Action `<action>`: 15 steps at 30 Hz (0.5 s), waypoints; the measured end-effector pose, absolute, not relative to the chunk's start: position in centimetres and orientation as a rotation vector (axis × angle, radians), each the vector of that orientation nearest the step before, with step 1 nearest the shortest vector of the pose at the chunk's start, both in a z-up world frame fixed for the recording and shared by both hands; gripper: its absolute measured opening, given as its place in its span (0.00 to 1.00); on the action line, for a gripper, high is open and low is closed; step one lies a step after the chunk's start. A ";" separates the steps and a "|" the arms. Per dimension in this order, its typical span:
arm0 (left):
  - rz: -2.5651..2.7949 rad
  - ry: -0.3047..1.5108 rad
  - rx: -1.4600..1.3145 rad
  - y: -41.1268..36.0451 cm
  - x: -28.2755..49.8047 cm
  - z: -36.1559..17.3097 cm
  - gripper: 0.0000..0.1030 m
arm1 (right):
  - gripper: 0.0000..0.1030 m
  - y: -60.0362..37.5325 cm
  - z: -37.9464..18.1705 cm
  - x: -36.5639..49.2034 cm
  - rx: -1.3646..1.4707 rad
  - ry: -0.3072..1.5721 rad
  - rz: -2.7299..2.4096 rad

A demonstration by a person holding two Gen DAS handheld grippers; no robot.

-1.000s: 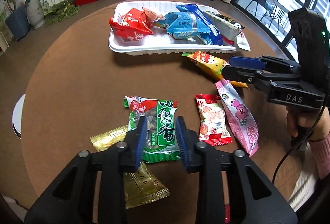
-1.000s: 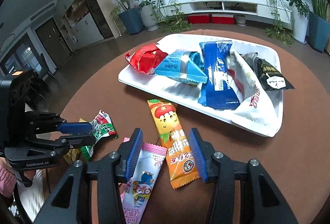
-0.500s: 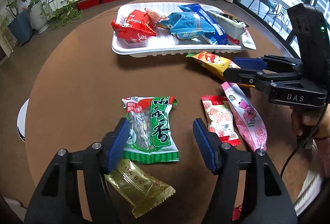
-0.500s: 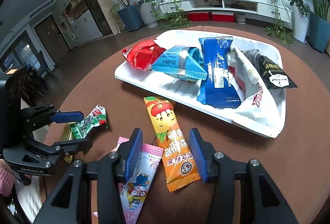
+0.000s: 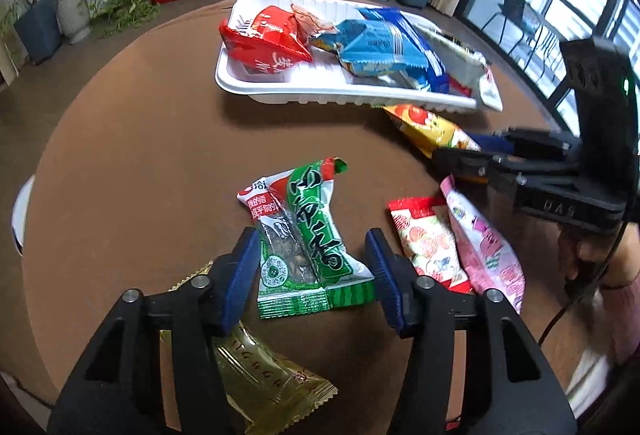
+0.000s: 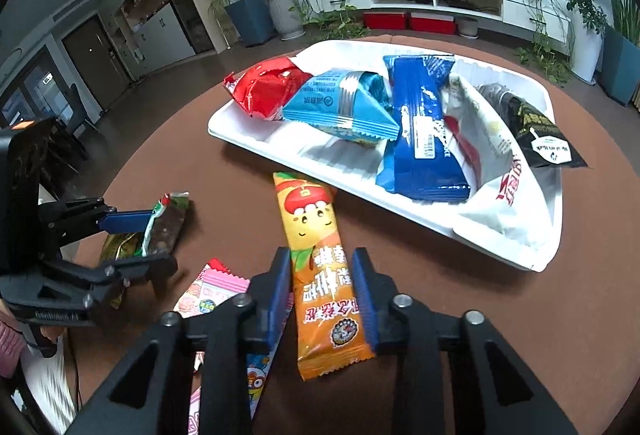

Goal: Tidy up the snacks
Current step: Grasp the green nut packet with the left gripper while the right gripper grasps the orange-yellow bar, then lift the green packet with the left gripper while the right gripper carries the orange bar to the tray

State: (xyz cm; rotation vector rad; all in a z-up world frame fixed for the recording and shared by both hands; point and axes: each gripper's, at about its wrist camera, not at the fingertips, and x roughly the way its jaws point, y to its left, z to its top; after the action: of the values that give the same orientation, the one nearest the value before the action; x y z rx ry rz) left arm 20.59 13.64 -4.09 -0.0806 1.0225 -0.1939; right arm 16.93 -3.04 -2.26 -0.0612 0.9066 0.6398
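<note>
Brown and round, the surface point(image 5: 132, 171) carries a white tray point(image 6: 504, 243) that already holds part of the job: a red packet point(image 6: 268, 91), a light-blue packet point(image 6: 340, 107), a dark-blue bar point(image 6: 420, 131), a white packet point(image 6: 484, 163) and a black packet point(image 6: 532, 131) lie inside it.

Five snacks remain loose in front of the tray, so the task looks roughly half done. The left hand-held gripper point(image 5: 310, 267) straddles the green nut packet point(image 5: 308, 239); its jaws have just been closing, the left pad at the wrapper's edge, the right pad looking a sliver clear, so no firm grip yet. The right hand-held gripper point(image 6: 322, 293) has also just been closing and brackets the orange bar point(image 6: 320, 267), pads at or almost at its edges; whether they press I cannot tell.

Left over: the gold packet point(image 5: 260, 371) under the left tool, the strawberry packet point(image 5: 430, 243) and the pink packet point(image 5: 484, 247) beside it, both untouched.
</note>
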 end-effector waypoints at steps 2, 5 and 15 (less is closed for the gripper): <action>-0.201 1.027 -0.111 14.0 20.7 -4.2 0.42 | 0.25 -2.7 -2.2 16.6 -0.076 0.901 0.642; -0.207 1.017 -0.144 14.5 20.9 -4.2 0.28 | 0.24 -2.6 -2.2 16.3 -0.084 0.901 0.645; -0.220 1.020 -0.231 15.5 21.0 -4.5 0.21 | 0.21 -3.7 -2.3 16.5 -0.008 0.921 0.665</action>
State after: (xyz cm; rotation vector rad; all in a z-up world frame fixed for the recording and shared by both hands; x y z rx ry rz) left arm 20.96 15.54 -4.48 -0.2314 1.0196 -0.2204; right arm 16.46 -3.68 -2.31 -0.0084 0.9209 0.6648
